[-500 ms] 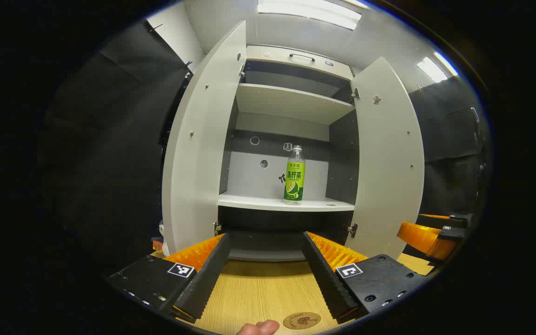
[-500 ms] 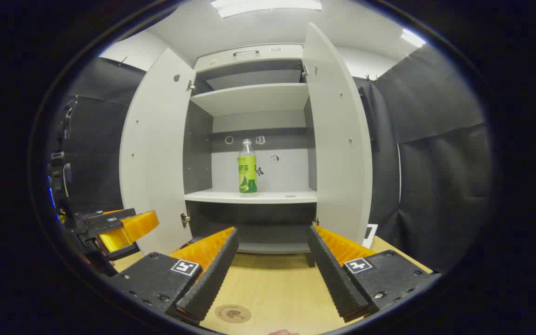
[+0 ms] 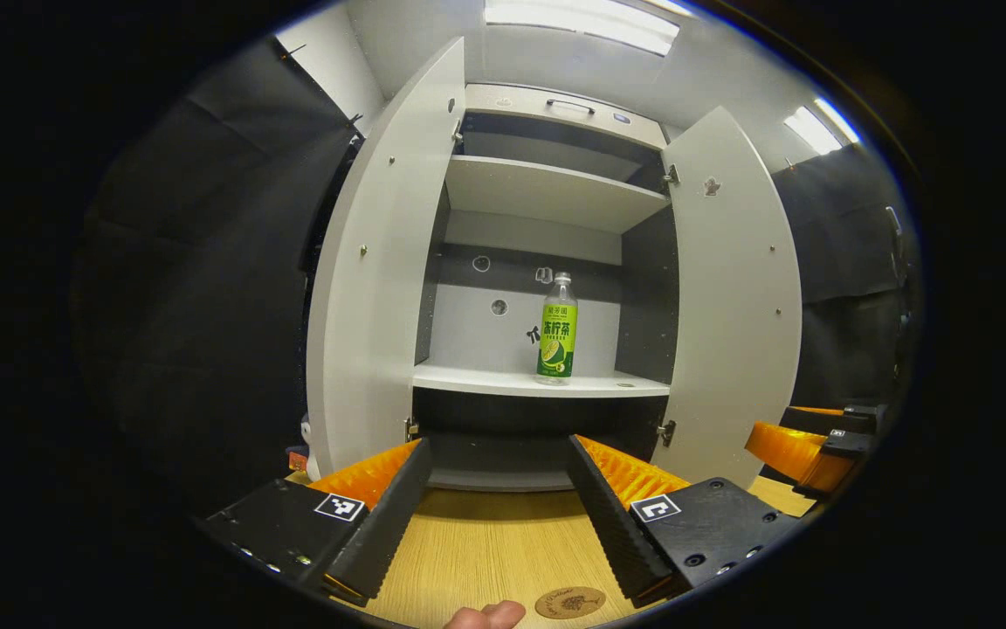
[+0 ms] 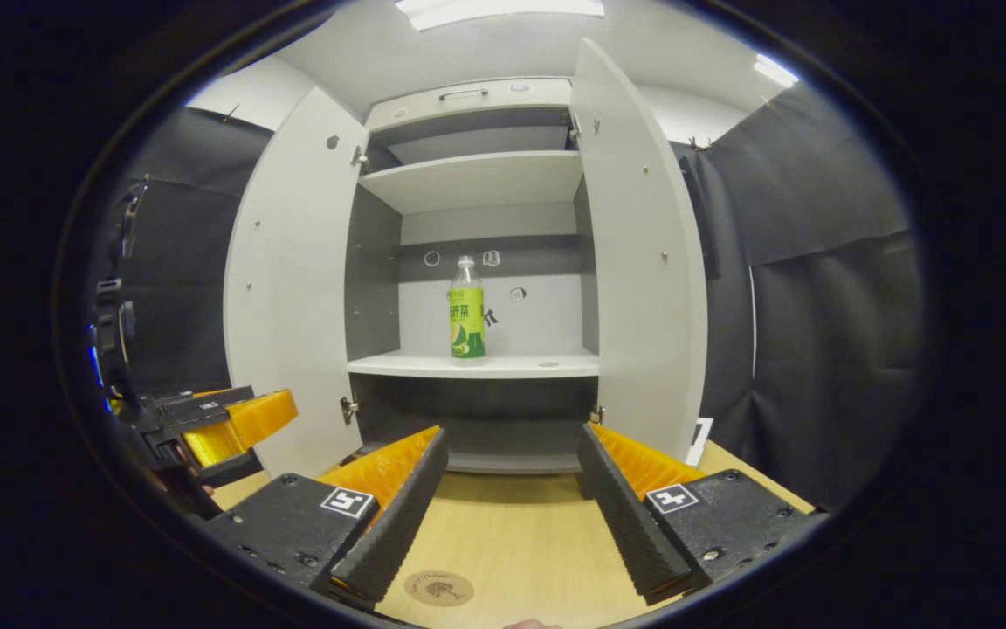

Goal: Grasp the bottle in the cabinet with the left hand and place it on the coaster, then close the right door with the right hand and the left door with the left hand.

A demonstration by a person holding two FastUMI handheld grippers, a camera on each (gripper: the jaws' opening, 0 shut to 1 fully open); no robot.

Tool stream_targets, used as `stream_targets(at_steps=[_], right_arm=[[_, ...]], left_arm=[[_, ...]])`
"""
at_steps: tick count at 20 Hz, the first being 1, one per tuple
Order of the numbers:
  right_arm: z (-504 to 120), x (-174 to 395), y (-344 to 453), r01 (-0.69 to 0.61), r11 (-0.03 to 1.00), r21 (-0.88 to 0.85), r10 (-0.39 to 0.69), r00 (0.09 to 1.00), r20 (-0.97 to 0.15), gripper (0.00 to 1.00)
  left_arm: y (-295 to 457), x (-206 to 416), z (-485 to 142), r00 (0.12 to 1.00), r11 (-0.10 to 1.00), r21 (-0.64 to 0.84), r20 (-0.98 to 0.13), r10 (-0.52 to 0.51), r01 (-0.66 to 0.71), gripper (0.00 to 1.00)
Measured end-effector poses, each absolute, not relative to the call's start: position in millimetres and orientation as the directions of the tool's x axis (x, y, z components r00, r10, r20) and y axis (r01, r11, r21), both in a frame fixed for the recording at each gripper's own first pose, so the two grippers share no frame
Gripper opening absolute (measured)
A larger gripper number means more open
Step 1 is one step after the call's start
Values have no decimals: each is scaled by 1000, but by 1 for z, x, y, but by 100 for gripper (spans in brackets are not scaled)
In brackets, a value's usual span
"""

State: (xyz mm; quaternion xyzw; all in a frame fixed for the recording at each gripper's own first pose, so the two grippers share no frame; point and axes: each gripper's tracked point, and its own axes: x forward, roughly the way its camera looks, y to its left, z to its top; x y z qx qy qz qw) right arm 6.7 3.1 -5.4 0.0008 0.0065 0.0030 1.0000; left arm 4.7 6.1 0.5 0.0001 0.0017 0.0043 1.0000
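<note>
Both grippers, left gripper and right gripper, hover wide open over the counter, holding nothing. Cabinet stands with both doors open (bottle upright on its lower shelf). Coaster lies on the counter.

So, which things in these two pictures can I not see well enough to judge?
- Coaster print: too small in both views; in the right gripper view the tool's finger covers its edge.
- Bottle contents: the label hides the level.
- Space under the lower shelf: in dark shadow.
- Right tool in the left gripper view: cut off at the picture's edge, so how its jaws stand there is unclear.
</note>
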Motion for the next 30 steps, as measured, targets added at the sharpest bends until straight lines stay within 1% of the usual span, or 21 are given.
stream_targets(at_steps=[2, 3, 4, 5, 6, 7, 8, 9, 10, 11, 13, 14, 15, 16, 17, 20, 23, 26, 30], right_arm=[[-6, 8, 3, -4, 1000, 0, 4, 1000, -14, 98], [-6, 9, 3, -3, 1000, 1, 3, 1000, -13, 94], [-6, 10, 2, -1, 1000, 2, 1, 1000, -12, 98], [-5, 10, 1, 2, 1000, 2, -2, 1000, -10, 98], [-5, 11, 0, 5, 1000, 3, -5, 1000, -7, 94], [-4, 11, -1, 8, 1000, 2, -8, 1000, -5, 94], [-3, 12, -3, 11, 1000, 2, -11, 1000, -3, 94], [-1, 13, -3, 12, 1000, 2, -12, 1000, 0, 98], [0, 13, -5, 14, 1000, 3, -14, 1000, 1, 94], [1, 13, -8, 18, 1000, 5, -18, 1000, 3, 98], [4, 14, -12, 25, 1000, 14, -25, 1000, 8, 98], [5, 14, -14, 31, 999, 19, -31, 1000, 7, 94], [5, 13, -18, 36, 999, 24, -36, 999, 1, 98], [6, 13, -20, 40, 999, 32, -40, 999, -6, 99], [7, 12, -22, 42, 998, 43, -42, 999, -10, 99], [8, 12, -34, 67, 996, 62, -65, 998, -20, 98], [9, 7, -45, 97, 994, 59, -95, 995, -28, 98], [9, 2, -56, 125, 991, 51, -124, 992, -36, 99], [7, -5, -69, 157, 986, 63, -154, 987, -43, 98]], left_arm=[[6, 7, 2, 1000, 1000, -3, -1, 7, -7, 95], [6, 10, 3, 1000, 1000, -7, -1, 3, -3, 95], [4, 12, 5, 1000, 1000, -13, 0, -4, 4, 95], [2, 14, 8, 1000, 1000, -17, 3, -12, 12, 95], [1, 18, 11, 1000, 1000, -19, 7, -20, 20, 95], [0, 22, 15, 1000, 999, -22, 10, -30, 30, 95], [-5, 30, 19, 999, 998, -31, 13, -50, 50, 95], [-13, 39, 24, 996, 995, -50, 8, -90, 90, 94], [-25, 49, 30, 991, 988, -72, -1, -137, 137, 94], [-32, 61, 36, 985, 981, -90, -5, -173, 172, 95], [-46, 96, 51, 974, 968, -108, 6, -226, 225, 95], [-51, 115, 57, 971, 965, -110, 7, -239, 238, 95], [-53, 136, 61, 972, 967, -100, -6, -236, 234, 95], [-57, 156, 60, 972, 969, -84, -20, -236, 233, 99], [-61, 175, 59, 972, 971, -72, -36, -231, 228, 95], [-77, 235, 62, 973, 973, 2, -27, -230, 231, 95], [-85, 288, 62, 982, 981, 48, -35, -188, 190, 95], [-90, 322, 62, 985, 984, 43, -39, -169, 170, 95], [-89, 346, 67, 991, 990, 46, -17, -132, 133, 94]])
